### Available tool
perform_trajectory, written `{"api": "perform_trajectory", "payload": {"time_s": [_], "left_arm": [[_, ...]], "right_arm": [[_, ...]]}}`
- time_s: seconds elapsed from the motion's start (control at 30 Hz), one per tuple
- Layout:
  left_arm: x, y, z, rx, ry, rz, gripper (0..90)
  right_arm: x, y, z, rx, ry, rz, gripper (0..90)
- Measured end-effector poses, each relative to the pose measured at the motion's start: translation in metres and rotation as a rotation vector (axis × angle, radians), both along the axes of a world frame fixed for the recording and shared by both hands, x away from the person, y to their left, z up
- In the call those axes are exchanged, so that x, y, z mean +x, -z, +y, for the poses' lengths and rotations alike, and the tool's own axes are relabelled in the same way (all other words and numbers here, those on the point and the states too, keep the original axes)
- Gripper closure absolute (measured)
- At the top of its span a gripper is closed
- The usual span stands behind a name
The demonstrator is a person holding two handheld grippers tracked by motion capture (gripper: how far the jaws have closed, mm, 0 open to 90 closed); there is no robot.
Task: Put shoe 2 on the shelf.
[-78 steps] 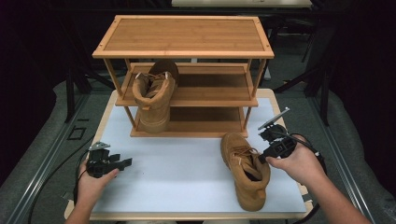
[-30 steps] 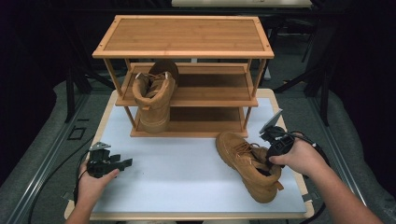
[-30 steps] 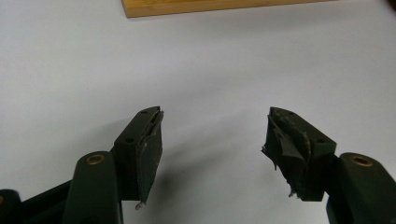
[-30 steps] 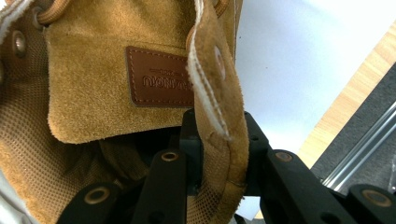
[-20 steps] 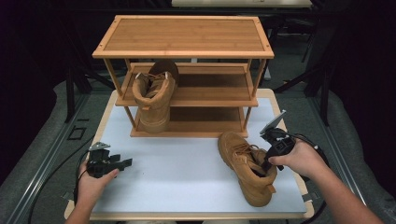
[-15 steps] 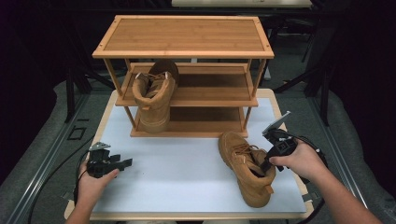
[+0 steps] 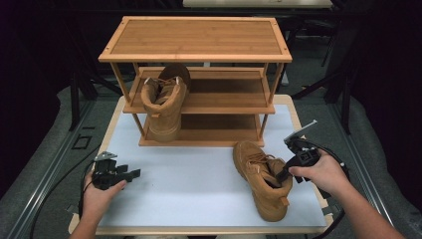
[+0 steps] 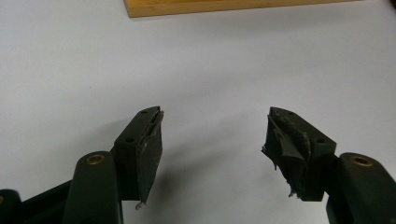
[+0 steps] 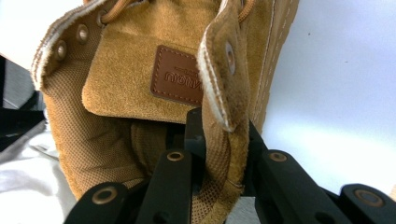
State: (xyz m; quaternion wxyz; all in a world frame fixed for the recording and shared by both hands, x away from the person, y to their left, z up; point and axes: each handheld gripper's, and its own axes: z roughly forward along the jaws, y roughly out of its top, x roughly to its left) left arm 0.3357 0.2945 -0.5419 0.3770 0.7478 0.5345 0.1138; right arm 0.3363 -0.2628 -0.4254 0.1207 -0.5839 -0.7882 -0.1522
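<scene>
Your right hand-held gripper (image 7: pixel 284 175) is clamped on the ankle collar of the tan boot (image 7: pixel 262 178), which stands on the bench (image 7: pixel 199 174) at its near right, toe pointing far-left. Your left hand-held gripper (image 7: pixel 130 174) rests at the near left, well apart from it, jaws spread with nothing between them. A second boot (image 7: pixel 164 107) stands in the wooden shoe rack (image 7: pixel 199 74).

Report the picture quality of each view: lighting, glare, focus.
High view: table evenly lit, surroundings dark. Left gripper view: sharp fingers, soft shadows beneath. Right gripper view: glare washes out the white surface, and the boot sits close but readable.
</scene>
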Motion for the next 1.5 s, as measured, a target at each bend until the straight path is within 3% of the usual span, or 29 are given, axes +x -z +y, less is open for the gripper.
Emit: {"api": "perform_trajectory", "payload": {"time_s": [0.03,0.1,0.23,0.27,0.3,0.33,0.4,0.43,0.6,0.67,0.7,0.83,0.87,0.97,1.03,1.17,1.27,1.43,1.5], "left_arm": [[0.000,0.000,0.000,0.001,-0.001,-0.001,36.5],[0.000,0.000,0.001,0.001,-0.002,-0.002,36.5],[0.000,0.000,0.001,0.000,-0.003,-0.003,36.5],[0.000,0.000,0.001,0.000,-0.001,-0.002,36.5],[0.000,0.000,0.001,0.000,-0.001,-0.002,36.5],[0.000,0.000,0.001,-0.001,-0.002,-0.002,36.5],[0.000,0.000,0.001,-0.001,-0.002,0.000,36.5],[0.000,0.000,0.001,-0.001,-0.002,-0.001,36.5],[-0.001,-0.001,0.001,-0.004,-0.005,-0.002,36.5],[-0.001,-0.001,0.001,-0.004,-0.005,-0.001,36.5],[-0.001,-0.001,0.001,-0.004,-0.005,-0.001,36.5],[-0.001,0.000,0.002,-0.008,-0.010,-0.004,36.5],[-0.001,0.000,0.002,-0.008,-0.009,-0.001,36.5],[-0.002,0.000,0.003,-0.008,-0.010,-0.001,36.5],[-0.002,0.000,0.002,-0.009,-0.012,-0.001,36.5],[-0.003,0.000,0.003,-0.014,-0.012,-0.002,36.5],[-0.003,0.000,0.003,-0.014,-0.013,-0.002,36.5],[-0.003,0.000,0.003,-0.015,-0.014,-0.001,36.5],[-0.002,0.000,0.004,-0.012,-0.010,-0.001,36.5]], "right_arm": [[-0.001,0.001,0.000,0.030,0.025,-0.013,80.0],[-0.001,-0.001,-0.001,0.042,0.021,0.001,80.1],[-0.004,-0.003,-0.003,0.131,0.057,0.014,80.2],[-0.006,-0.004,-0.002,0.158,0.074,-0.010,80.2],[-0.006,-0.004,-0.002,0.158,0.074,-0.010,80.2],[-0.009,-0.009,-0.001,0.192,0.079,-0.007,80.2],[-0.010,-0.013,-0.001,0.199,0.071,-0.017,80.2],[-0.015,-0.019,0.003,0.229,0.083,-0.049,80.2],[-0.024,-0.036,0.009,0.265,0.074,-0.085,80.2],[-0.025,-0.042,0.009,0.268,0.065,-0.069,80.3],[-0.027,-0.049,0.012,0.280,0.075,-0.100,80.5],[-0.029,-0.063,0.015,0.286,0.072,-0.110,80.5],[-0.030,-0.071,0.014,0.286,0.061,-0.089,80.5],[-0.031,-0.092,0.017,0.297,0.075,-0.119,80.5],[-0.031,-0.097,0.018,0.289,0.072,-0.122,80.5],[-0.030,-0.128,0.021,0.279,0.072,-0.154,80.5],[-0.028,-0.142,0.022,0.278,0.066,-0.153,80.5],[-0.027,-0.156,0.025,0.296,0.074,-0.199,80.5],[-0.024,-0.164,0.025,0.346,0.083,-0.238,80.5]]}}
